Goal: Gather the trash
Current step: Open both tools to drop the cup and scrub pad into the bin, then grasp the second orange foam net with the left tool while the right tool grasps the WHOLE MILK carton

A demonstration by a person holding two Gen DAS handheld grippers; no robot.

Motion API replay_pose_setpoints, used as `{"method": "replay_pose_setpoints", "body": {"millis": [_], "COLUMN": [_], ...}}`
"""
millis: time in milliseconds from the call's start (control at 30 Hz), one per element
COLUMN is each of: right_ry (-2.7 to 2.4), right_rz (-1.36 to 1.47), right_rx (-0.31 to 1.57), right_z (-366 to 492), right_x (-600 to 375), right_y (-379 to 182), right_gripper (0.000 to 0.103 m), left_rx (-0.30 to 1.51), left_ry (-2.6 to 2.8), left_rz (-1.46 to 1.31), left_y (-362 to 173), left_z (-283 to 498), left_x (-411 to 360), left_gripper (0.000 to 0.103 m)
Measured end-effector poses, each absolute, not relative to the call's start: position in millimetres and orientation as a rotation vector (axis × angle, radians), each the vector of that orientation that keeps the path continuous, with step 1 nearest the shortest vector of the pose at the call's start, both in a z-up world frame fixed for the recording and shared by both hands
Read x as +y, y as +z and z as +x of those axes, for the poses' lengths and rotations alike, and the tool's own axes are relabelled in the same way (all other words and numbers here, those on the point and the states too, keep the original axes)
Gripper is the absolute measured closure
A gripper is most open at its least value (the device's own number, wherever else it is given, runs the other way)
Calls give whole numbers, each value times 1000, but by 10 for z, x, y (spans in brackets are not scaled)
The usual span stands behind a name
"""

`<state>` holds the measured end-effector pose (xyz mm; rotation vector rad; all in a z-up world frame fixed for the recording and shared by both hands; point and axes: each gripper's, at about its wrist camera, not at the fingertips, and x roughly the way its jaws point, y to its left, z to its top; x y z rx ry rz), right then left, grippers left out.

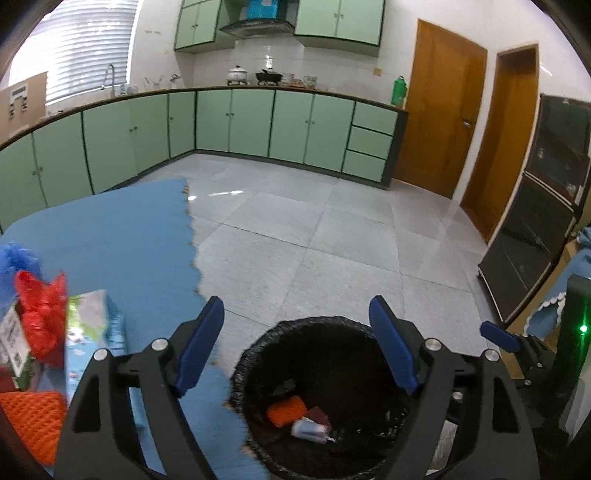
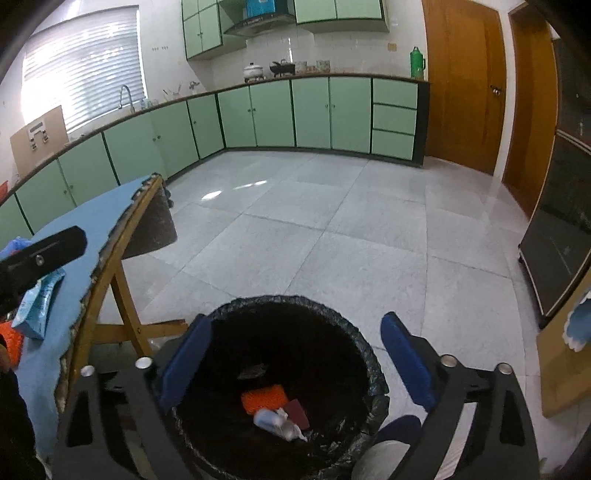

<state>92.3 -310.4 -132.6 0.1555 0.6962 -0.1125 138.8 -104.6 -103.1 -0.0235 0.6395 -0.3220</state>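
Now both grippers, left [image 1: 295,347] and right [image 2: 295,365], are hanging wide apart and empty over the bin [image 2: 373,373]; next pick is waiting on the table [image 1: 129,236], best approached low

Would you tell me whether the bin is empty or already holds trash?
It holds trash: the bin has an orange net and a crumpled wrapper at its bottom.

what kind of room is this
Most likely a home kitchen. Green base cabinets run along two walls under a counter, a range hood hangs above pots on a stove, and a sink tap stands by the window. A lined trash bin sits on the tiled floor.
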Motion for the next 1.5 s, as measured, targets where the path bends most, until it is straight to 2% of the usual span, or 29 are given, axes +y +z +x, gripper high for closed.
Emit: {"method": "replay_pose_setpoints", "body": {"millis": [233, 633, 933, 1500], "right_ry": [-58, 119, 212, 218], "right_rz": [174, 160, 103, 76], "right_rx": [644, 570, 570, 594], "right_z": [905, 850, 775, 828], "right_x": [-2853, -1940, -1373, -1157], "right_y": [-1072, -800, -809, -953], "right_gripper": [6, 6, 6, 7], "left_rx": [589, 564, 628, 765], "left_ry": [-221, 25, 136, 166], "left_rz": [-37, -1, -44, -105], "left_y": [-785, -601, -839, -1228], "left_z": [1248, 804, 509, 572], "left_x": [-543, 487, 1032, 1233], "left_gripper": [18, 17, 17, 15]}}
